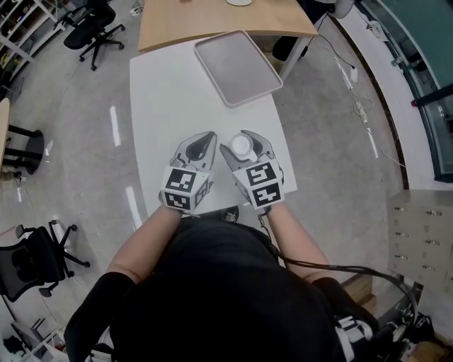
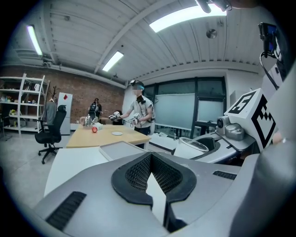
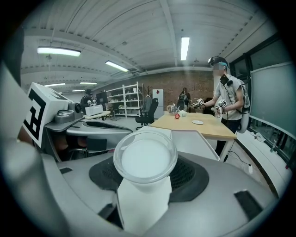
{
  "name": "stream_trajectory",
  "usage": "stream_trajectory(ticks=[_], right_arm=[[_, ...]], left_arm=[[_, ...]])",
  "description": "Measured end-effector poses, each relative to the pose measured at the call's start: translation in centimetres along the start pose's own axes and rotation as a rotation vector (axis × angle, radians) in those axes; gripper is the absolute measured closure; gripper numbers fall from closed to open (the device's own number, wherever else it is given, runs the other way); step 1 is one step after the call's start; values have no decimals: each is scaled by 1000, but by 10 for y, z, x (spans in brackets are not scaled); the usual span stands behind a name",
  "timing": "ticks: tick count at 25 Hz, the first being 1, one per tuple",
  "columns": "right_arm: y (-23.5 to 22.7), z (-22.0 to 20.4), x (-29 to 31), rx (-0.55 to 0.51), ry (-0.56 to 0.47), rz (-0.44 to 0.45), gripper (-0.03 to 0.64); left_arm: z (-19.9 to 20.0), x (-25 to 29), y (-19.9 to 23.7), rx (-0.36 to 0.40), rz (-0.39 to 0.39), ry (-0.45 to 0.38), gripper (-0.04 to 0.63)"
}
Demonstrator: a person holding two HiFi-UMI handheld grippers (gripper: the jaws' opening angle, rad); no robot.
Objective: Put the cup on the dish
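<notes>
- White table: runs away from the person. The near end holds both tongs, the far end holds the dish. A wooden table butts on beyond it.
- Dish: a flat grey tray with a raised rim, and nothing is on it. It lies at the table's far end, with its long axis running roughly away from the person and the far end skewed a little left.
- Key relation: the dish is almost straight ahead of the cup, further up the table and well apart from it, with bare tabletop between. The likely move is a plain forward carry, then a set-down.
- Right gripper: clenched on the cup, one jaw on each side of its wall. It carries the load and lines up with the dish, so it looks like the arm to use.
- Left gripper: just beside the right one, at the same near end of the table. Its jaws are together at the tips with nothing between them; only tabletop shows through the gap. It looks idle.
- Cup: small, white and round, held in the right jaws near the table's front edge. It stands upright with its long axis vertical and its mouth up. It needs to stay level during the carry. Whether its base touches the table can't be told.
</notes>
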State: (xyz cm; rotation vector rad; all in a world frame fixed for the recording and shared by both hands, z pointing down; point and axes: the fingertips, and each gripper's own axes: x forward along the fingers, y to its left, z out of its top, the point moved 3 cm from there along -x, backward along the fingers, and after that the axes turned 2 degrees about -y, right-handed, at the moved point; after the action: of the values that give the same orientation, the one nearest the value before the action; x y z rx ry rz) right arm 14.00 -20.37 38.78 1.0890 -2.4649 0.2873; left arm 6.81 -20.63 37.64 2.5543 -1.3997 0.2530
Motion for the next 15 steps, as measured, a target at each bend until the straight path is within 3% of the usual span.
stream_trajectory(ticks=[15], right_arm=[[-37,39,39,-2,2,-50,367]], left_arm=[[29,39,56,-36,25,-32,588]])
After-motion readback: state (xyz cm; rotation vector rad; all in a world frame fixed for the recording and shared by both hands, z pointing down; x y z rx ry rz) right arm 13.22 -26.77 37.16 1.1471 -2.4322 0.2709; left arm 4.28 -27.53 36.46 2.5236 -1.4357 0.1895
